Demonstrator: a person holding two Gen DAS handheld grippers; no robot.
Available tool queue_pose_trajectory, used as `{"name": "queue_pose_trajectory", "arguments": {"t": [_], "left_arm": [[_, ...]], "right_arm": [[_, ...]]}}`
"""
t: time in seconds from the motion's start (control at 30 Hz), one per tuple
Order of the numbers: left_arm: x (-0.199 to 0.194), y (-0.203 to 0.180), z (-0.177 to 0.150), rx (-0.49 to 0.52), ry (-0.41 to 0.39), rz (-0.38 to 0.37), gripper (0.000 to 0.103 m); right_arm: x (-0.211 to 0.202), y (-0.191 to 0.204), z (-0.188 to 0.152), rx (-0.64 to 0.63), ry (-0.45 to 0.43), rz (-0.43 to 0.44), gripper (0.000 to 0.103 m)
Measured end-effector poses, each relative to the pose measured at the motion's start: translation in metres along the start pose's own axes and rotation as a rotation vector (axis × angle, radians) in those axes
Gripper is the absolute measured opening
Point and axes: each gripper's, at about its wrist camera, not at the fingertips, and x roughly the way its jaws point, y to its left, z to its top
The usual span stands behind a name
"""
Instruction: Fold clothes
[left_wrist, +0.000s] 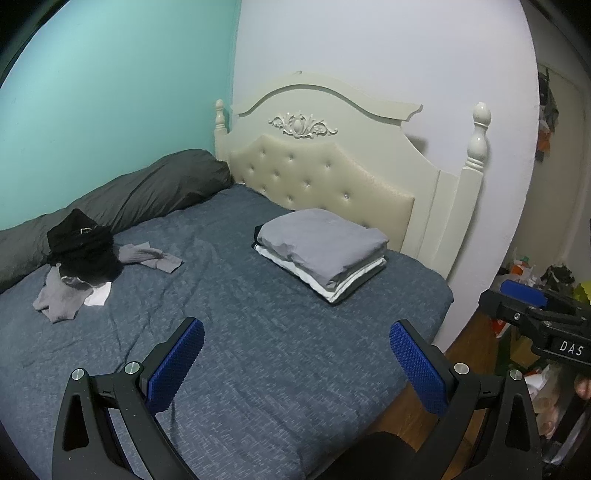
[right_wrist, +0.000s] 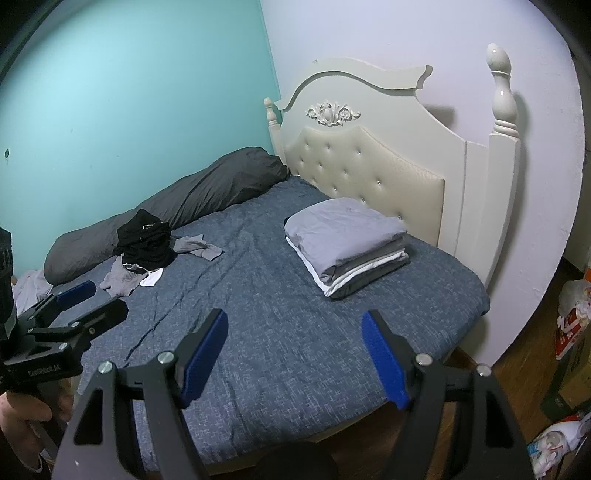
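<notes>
With both the left hand-held gripper (left_wrist: 296, 338) and right hand-held gripper (right_wrist: 295, 328) wide and empty, a careless grab risked dragging several tangled pieces from the unfolded clothes (left_wrist: 79, 258), a rumpled black-and-grey heap at left of frame, opposite the folded stack (left_wrist: 321, 251) on the bed (left_wrist: 258, 350)

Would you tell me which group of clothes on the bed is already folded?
The neat stack by the headboard; the black and grey heap beside the pillow lies crumpled.

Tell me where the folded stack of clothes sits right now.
The folded stack lies on the bed toward the right in both views, just before the padded headboard, well apart from the unfolded pile.
</notes>
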Motion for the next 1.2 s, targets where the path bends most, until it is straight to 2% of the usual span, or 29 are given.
{"name": "queue_pose_trajectory", "arguments": {"t": [1.2], "left_arm": [[0.0007, 0.005, 0.0006, 0.0, 0.003, 0.053, 0.103]], "right_arm": [[0.0063, -0.0007, -0.0025, 0.003, 0.009, 0.001, 0.076]]}}
